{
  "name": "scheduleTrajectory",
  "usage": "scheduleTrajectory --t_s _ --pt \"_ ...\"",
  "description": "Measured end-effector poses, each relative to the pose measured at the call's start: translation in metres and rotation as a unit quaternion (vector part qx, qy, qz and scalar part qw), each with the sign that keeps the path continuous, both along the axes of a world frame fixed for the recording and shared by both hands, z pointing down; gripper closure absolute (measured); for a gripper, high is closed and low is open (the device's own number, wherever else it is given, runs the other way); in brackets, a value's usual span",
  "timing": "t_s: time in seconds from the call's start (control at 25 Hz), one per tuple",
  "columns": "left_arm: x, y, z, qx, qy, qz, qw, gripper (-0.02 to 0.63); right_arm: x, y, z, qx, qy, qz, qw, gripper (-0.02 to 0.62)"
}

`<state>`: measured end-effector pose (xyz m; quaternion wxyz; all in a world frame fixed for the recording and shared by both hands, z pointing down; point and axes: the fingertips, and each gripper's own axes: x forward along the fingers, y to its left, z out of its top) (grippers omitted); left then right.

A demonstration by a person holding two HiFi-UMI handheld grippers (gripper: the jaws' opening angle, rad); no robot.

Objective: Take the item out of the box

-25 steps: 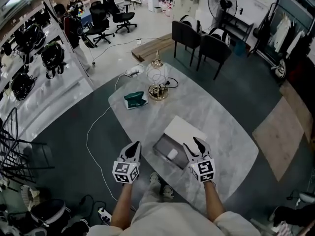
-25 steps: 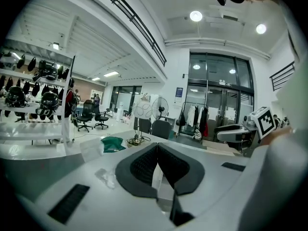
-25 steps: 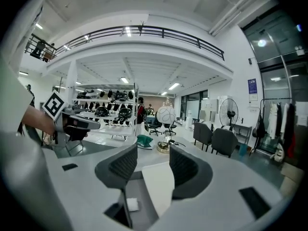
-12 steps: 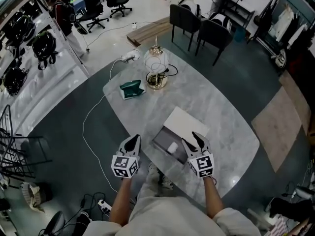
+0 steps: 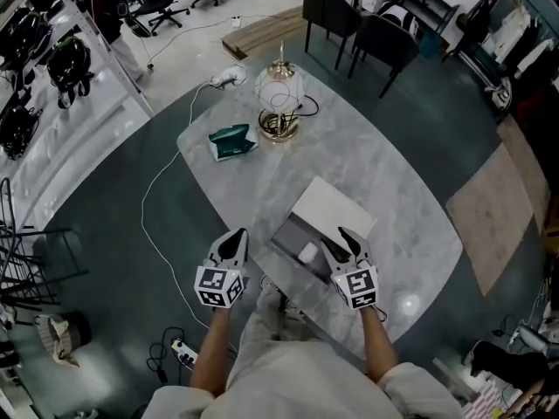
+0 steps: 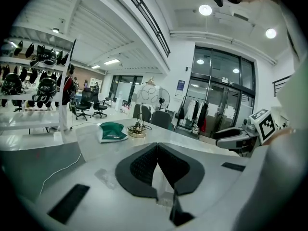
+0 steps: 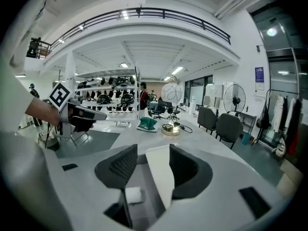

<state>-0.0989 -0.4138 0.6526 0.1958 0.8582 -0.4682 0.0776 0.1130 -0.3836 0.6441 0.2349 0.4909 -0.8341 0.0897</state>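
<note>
An open grey box (image 5: 290,236) lies near the table's front edge, with its white lid (image 5: 330,208) resting against its far side. A small white item (image 5: 307,253) lies inside the box and also shows as the white item (image 7: 132,195) low in the right gripper view. My right gripper (image 5: 339,239) is open at the box's right end, just above it. In its own view the right gripper (image 7: 149,154) frames the lid (image 7: 160,174) without touching it. My left gripper (image 5: 234,241) is shut and empty, left of the box; the left gripper (image 6: 157,146) shows its tips meeting.
On the grey marble table (image 5: 384,190), a wire globe lamp (image 5: 279,103) on a gold base and a green pouch (image 5: 231,140) sit at the far end. A white cable (image 5: 166,199) trails on the floor at the left. Dark chairs (image 5: 358,24) stand beyond the table.
The head view has drifted, so the table sits slightly higher in frame. My right gripper has edged a little closer to the box. The left gripper keeps its place.
</note>
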Motion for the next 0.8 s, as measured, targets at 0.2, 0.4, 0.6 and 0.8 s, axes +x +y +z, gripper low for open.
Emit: scheduleTrajectory --t_s 0.2,0.4,0.6,0.8 --pt "-0.001 0.001 0.010 -0.013 0.004 -0.001 0.9999 0.591 -0.004 0.000 0.010 -0.017 0.006 -0.007 1.000 0.391" --pt "-0.001 0.001 0.019 -0.024 0.007 -0.001 0.9997 0.591 -0.009 0.001 0.020 -0.034 0.010 -0.022 0.999 0.391" --pt "-0.001 0.001 0.026 -0.030 0.009 -0.005 0.9995 0.591 -0.014 0.000 0.031 -0.045 0.019 -0.043 0.998 0.391" --pt "-0.003 0.003 0.028 -0.034 0.010 -0.009 0.9993 0.591 -0.018 0.008 0.042 -0.058 0.054 -0.082 0.993 0.391"
